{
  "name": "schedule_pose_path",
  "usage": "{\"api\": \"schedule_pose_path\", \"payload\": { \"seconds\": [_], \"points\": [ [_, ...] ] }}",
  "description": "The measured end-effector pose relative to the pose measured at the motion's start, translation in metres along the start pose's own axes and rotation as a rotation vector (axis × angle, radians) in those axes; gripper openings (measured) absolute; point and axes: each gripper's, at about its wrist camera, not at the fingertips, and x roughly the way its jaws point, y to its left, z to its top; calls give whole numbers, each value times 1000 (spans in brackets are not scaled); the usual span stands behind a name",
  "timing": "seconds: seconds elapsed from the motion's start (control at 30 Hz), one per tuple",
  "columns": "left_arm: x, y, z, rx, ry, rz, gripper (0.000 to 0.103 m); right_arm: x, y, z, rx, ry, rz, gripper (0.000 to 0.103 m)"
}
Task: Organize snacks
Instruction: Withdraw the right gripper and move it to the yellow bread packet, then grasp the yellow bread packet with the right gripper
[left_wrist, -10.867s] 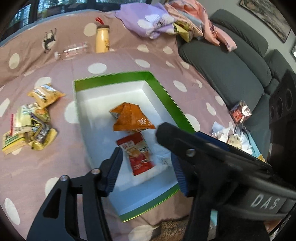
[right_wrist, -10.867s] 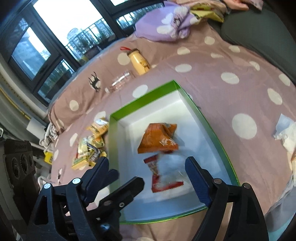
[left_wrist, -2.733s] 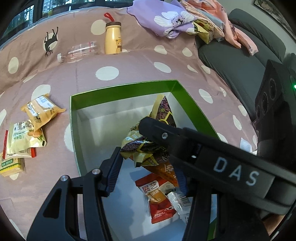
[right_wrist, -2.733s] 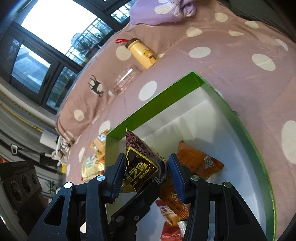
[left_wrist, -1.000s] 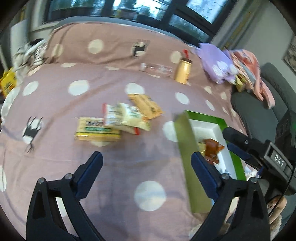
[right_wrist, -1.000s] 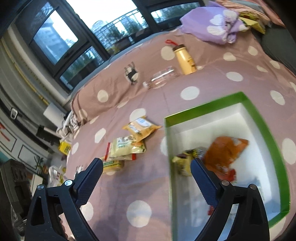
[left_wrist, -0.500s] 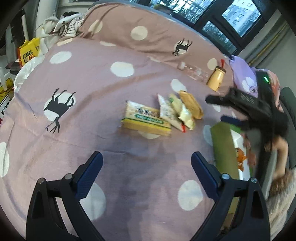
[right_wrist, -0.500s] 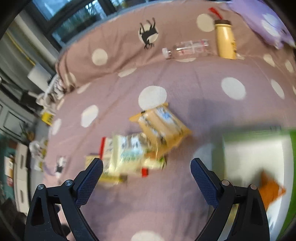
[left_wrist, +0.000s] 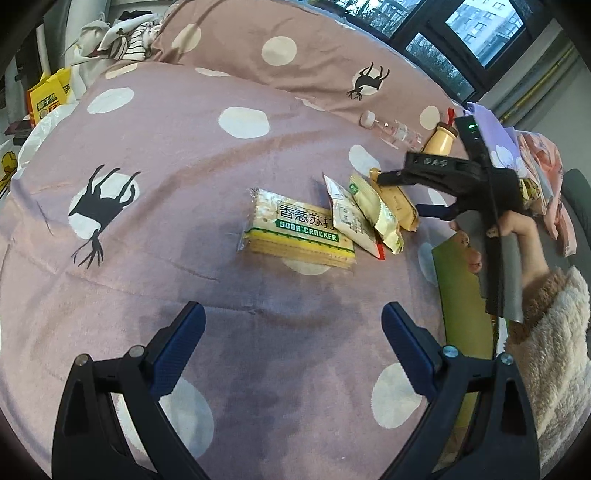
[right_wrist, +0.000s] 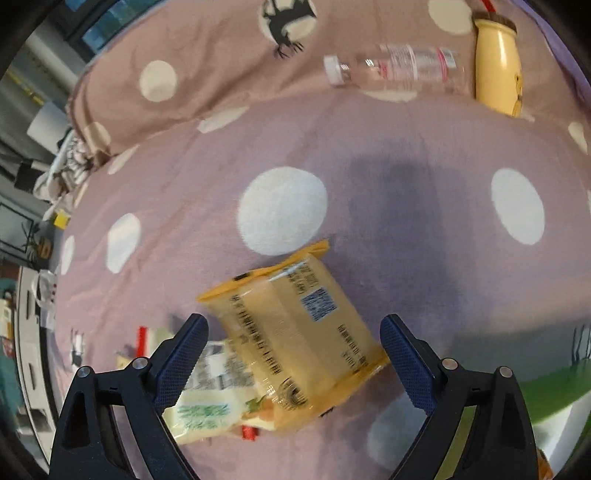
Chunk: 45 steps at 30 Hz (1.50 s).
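Note:
Several snack packs lie on the dotted purple bedspread: a soda cracker pack (left_wrist: 297, 230), a pale pack with a red edge (left_wrist: 351, 219), a light green pack (left_wrist: 376, 212) and an orange-yellow pack (left_wrist: 395, 201). My right gripper (right_wrist: 293, 354) is open, its jaws on either side of the orange-yellow pack (right_wrist: 295, 332), just above it; it also shows in the left wrist view (left_wrist: 406, 194). My left gripper (left_wrist: 293, 350) is open and empty, well short of the cracker pack. The green box (left_wrist: 461, 295) is at the right, partly hidden by the hand.
A clear plastic bottle (right_wrist: 391, 68) and a yellow drink bottle (right_wrist: 496, 81) lie at the far side of the bed. Clothes (left_wrist: 535, 173) are piled at the right. Yellow boxes (left_wrist: 46, 98) sit off the bed's left edge.
Both grippers have left the box and swung left to the loose packs. My right gripper has dropped low over the orange-yellow pack. My left gripper has moved a little nearer the cracker pack.

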Motion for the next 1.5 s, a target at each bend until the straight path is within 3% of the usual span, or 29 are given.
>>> {"api": "schedule_pose_path", "payload": {
  "seconds": [0.1,0.23,0.43,0.5,0.67,0.87,1.03,1.2,1.3,1.5],
  "points": [
    [0,0,-1,4,-2,4,97,8,-1,-3,-41,6,-25,68],
    [0,0,-2,-10,-1,11,96,-3,6,-15,-108,-58,-44,60],
    [-14,-7,-8,5,-22,37,96,-40,16,-40,-109,-93,24,60],
    [-21,-9,-11,9,-31,39,96,-63,21,-56,-98,-95,52,60],
    [-35,-8,-21,4,-44,60,96,-102,42,-113,-136,-122,25,60],
    [-48,0,-36,-18,-45,75,95,-94,64,-182,-160,-70,56,60],
    [-52,9,-46,-40,-33,81,95,-74,70,-216,-136,-29,8,60],
    [-52,11,-56,-53,-15,78,93,-67,66,-231,-90,15,58,61],
    [-49,9,-61,-53,4,56,90,-82,59,-234,-49,-31,92,65],
    [-33,-17,-73,-7,67,-33,72,-106,36,-234,35,-120,164,65]
  ]
}}
